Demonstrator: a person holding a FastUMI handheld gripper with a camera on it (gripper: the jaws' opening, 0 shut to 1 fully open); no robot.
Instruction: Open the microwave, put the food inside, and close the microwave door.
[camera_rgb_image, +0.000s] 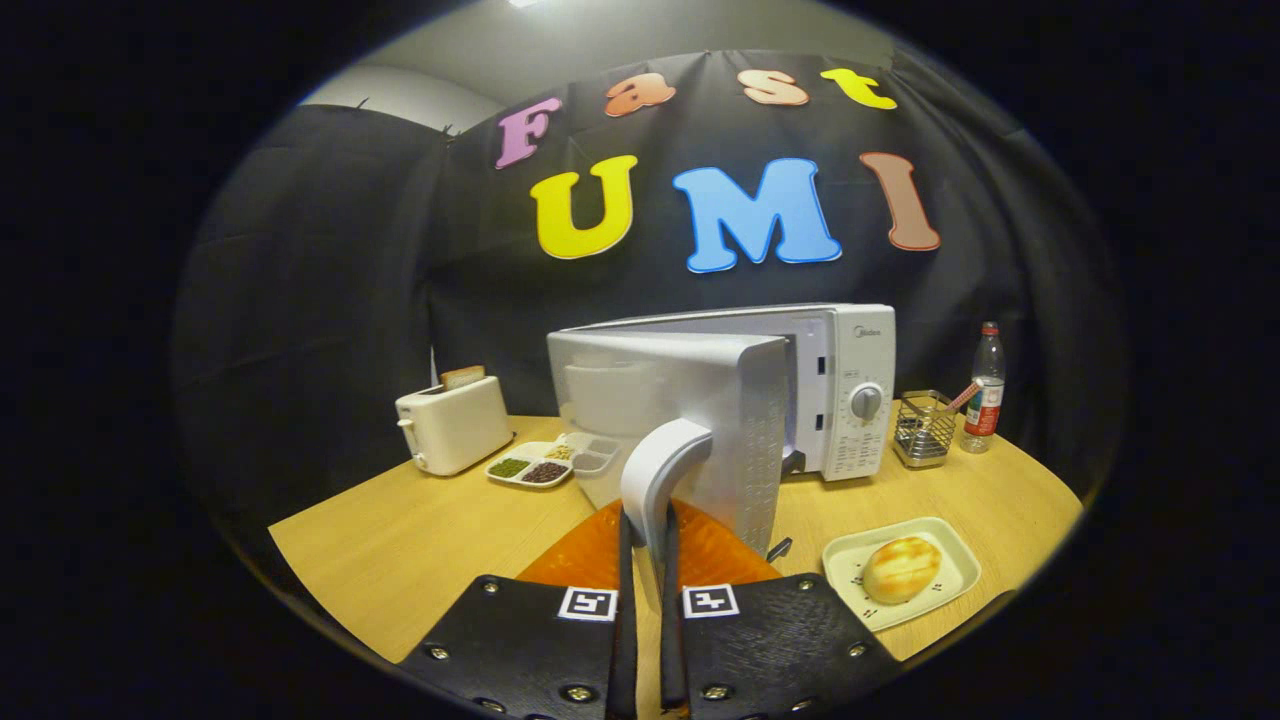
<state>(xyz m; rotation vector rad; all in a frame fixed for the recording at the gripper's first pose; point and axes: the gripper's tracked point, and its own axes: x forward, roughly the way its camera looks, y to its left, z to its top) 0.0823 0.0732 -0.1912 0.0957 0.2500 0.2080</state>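
The gripper (648, 560) has its two fingers drawn in narrow on the pale curved handle (660, 470) of the microwave door (690, 420), one finger pressing on each side of the handle's lower end. The door stands swung out toward the camera, hinged on its left side, and hides most of the oven's opening. The microwave (850, 390) itself is a white box standing on the wooden table (400, 540), with a round dial (866, 401) on its control panel to the right of the open door.

In front of the microwave and to its right, a pale rectangular plate (945, 560) lies on the table with a glazed bun (901, 569) on it, well apart from the gripper's fingers. Just right of the microwave stands a wire basket (923, 430), and beside that a clear bottle (986, 390) with a red cap. To the microwave's left, a divided tray (545, 462) holds small heaps of beans or grains, and farther left a white toaster (455, 424) has a slice of bread sticking up from its slot.
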